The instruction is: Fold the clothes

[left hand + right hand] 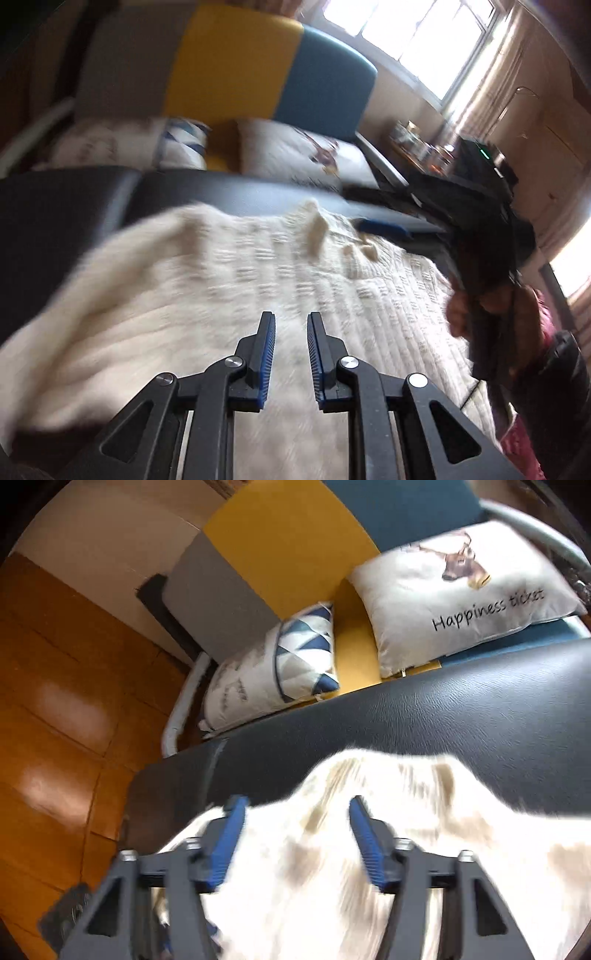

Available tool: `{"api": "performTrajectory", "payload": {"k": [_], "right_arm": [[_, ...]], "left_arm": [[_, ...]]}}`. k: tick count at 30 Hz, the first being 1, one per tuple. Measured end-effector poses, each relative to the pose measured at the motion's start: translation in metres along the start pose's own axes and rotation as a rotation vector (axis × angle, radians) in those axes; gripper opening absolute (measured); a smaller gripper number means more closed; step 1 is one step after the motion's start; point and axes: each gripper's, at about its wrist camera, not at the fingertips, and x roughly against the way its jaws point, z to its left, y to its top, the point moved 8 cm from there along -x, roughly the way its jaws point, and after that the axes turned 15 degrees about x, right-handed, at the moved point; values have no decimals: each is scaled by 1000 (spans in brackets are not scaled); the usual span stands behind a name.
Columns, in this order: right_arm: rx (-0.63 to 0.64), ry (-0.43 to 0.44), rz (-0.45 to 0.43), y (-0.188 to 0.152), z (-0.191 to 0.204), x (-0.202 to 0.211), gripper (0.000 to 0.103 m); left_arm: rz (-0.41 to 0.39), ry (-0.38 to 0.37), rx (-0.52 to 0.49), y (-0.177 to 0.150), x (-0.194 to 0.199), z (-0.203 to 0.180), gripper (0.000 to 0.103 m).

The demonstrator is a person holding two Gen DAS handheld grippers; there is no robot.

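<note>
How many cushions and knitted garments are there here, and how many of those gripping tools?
Cushions: 2, a deer-print one and a blue-triangle one
Cream knitted garments: 1
Gripping tools: 2, left and right
Total: 5

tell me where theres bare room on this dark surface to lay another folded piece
The dark padded surface is bare in a strip between the cream knit sweater and the cushions, and at its corner near the wooden floor. The middle is taken by the sweater.
</note>
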Motion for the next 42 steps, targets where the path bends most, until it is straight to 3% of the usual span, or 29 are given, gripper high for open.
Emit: {"api": "performTrajectory", "payload": {"k": [4,10,16,21,25,32,34,38,42], "right_arm": [[103,-9,16,-38,46,32,62],[246,-64,105,-123,105,45,67],[236,-105,166,-185,115,41,70],[280,-143,149,-196,117,41,74],[344,-178,151,-200,121,36,78],[418,-208,138,-208,134,32,96],[420,-203,133,-208,134,32,97],[424,-194,124,-209,135,33,97],[427,-186,115,-209,136,33,98]], "left_arm": [[-101,123,-32,-13,62,32,19],[-142,320,26,-56,135,105,21],[-151,493,128,-105,185,179,21],[-159,570,230,-134,221,232,23],[-161,577,312,-153,242,269,24],[-133,454,401,-154,230,287,28],[-120,480,411,-151,222,294,29],[-131,409,469,-144,216,300,38],[-123,411,427,-139,205,292,46]]}}
